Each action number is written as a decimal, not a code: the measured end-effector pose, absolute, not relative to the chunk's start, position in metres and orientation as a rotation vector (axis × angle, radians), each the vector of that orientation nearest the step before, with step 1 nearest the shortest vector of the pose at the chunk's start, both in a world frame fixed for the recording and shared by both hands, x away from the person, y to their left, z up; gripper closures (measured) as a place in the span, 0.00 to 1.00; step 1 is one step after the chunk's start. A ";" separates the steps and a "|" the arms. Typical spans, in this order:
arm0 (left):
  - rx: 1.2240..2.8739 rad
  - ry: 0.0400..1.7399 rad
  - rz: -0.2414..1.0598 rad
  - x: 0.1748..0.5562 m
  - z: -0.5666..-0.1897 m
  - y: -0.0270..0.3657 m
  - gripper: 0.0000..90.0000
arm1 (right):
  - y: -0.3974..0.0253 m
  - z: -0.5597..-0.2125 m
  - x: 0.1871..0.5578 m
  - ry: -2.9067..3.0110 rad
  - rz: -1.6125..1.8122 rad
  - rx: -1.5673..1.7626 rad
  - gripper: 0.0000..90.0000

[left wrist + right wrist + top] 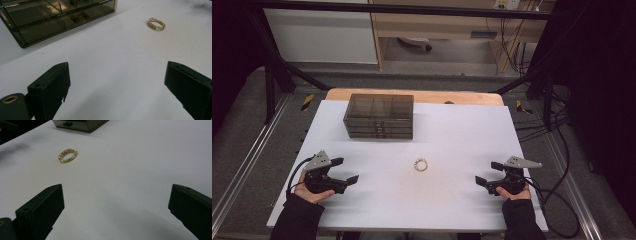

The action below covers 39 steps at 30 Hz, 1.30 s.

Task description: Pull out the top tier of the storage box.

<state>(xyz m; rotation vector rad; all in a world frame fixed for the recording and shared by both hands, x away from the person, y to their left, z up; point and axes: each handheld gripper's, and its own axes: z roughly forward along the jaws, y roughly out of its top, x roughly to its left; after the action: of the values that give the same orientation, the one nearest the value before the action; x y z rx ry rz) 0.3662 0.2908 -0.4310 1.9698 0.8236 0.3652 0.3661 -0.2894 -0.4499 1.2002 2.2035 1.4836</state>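
Two wide-jawed tools (pixel 346 170) (pixel 486 172) flanking bracelet (pixel 420 165)

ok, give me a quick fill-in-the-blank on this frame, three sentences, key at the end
1. The gold bracelet lies on the white table, ____ the two claws.
2. The left claw and the right claw both stand ____.
3. The smoked drawer box has all its drawers ____.

Missing words: between; open; shut

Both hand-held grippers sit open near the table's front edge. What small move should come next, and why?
Probably ease the right hand-held gripper toward the gold ring: it lies untouched mid-table, apart from the closed drawer box, and both hand-held grippers are open and empty.
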 end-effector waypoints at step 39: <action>2.118 0.677 0.535 0.375 -0.417 0.276 0.07 | -0.287 -0.451 0.366 2.220 1.455 1.197 0.01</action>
<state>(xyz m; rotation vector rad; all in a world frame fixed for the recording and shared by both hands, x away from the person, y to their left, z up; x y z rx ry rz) 0.3747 0.2760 -0.4169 2.1180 0.6770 0.5348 0.3656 -0.2875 -0.4512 1.1971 2.2197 1.4550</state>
